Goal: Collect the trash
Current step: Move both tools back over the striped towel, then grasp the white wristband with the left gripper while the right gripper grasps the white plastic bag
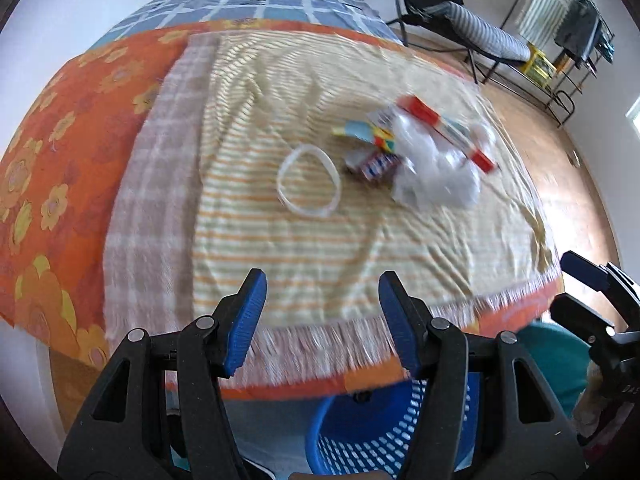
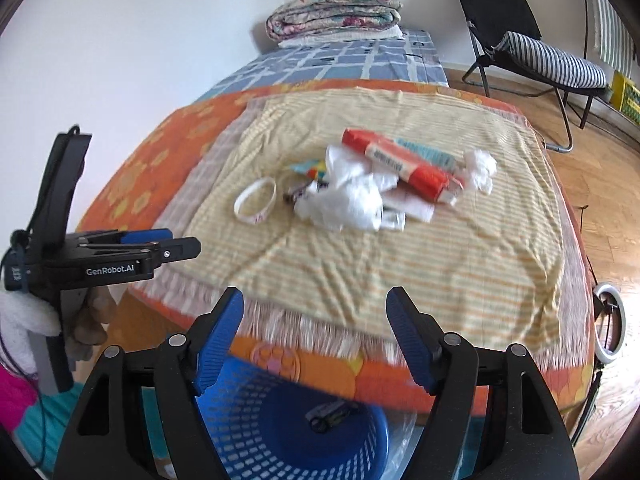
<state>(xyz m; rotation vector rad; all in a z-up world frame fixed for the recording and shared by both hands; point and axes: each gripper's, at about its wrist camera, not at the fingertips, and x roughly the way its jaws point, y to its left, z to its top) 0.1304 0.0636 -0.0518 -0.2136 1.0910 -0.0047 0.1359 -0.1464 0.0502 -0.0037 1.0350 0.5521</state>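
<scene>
1. My left tongs [image 1: 322, 322] stand partly open with nothing between the ribbed blue pads [image 1: 244, 320]; below them the fringed edge of the striped cloth [image 1: 320, 248] runs across.
2. Ahead of the left tongs, on that wrinkled yellow-and-orange cloth, lies a thin white ring [image 1: 310, 180], a flexible band bent into an uneven oval.
3. Just right of the ring sits the trash pile [image 1: 420, 152]: crumpled white plastic, a small patterned wrapper and a long red-and-white carton [image 1: 448, 132] lying aslant on top. Blur smears the print, so I cannot read any of it.
4. Under the tongs, close to the bed's foot, stands a blue basket [image 1: 360, 436] of perforated plastic; the black tong arms cut off most of its rim.
5. My right tongs [image 2: 316, 338] are open wider, also empty. In their view a dark, small object [image 2: 330, 414] lies inside the basket; I cannot make out what it is.
6. From the right tongs, the pile lies ahead in the middle of the cloth, the ring to its left.
7. Farther off, a folded floral quilt [image 2: 336, 10] rests at the far end of the bed [image 2: 132, 168], and a black folding chair [image 2: 520, 32] with a striped cushion stands on the wooden floor [image 2: 600, 208] to the right.
</scene>
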